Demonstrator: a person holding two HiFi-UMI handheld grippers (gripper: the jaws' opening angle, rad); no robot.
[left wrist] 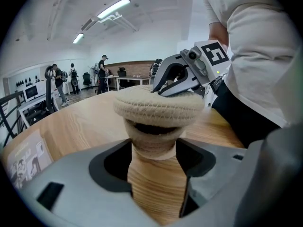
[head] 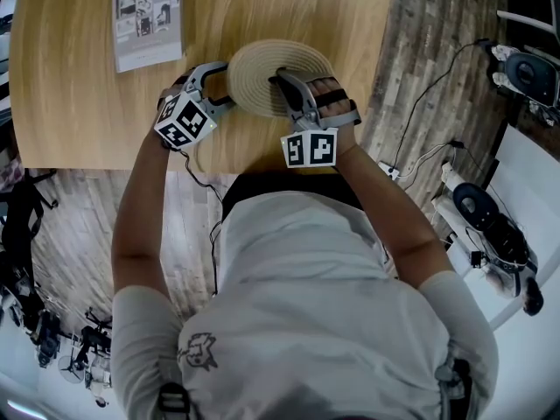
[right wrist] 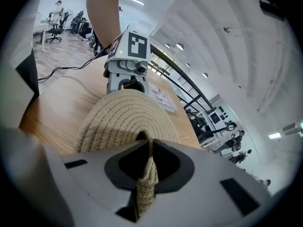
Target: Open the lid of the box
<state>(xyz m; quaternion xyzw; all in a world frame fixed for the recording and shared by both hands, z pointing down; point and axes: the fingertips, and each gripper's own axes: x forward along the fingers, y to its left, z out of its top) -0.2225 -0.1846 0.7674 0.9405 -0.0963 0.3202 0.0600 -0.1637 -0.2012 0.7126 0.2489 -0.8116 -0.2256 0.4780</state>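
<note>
From the head view, a round woven lid (head: 262, 73) sits near the front edge of a wooden worktop (head: 79, 86), and it hides the box beneath it. The left tool (head: 223, 92) reaches in under the lid's left rim. The right tool (head: 282, 79) lies across the top of the lid, near its middle. A printed leaflet (head: 147, 17) lies farther back on the worktop, apart from the lid.

In the left gripper view, the box (left wrist: 154, 138) stands between the left tool's fingertips, which are clenched on its two sides. The lid overhangs the narrower box. A dark gap shows between them on the near side, so the lid sits raised there. The right tool rests on the lid's top.

In the right gripper view, the right tool is clenched on a woven tab (right wrist: 146, 183) that rises from the lid's middle, with the jaws pressed together on it. The left tool is at the lid's far rim.
</note>
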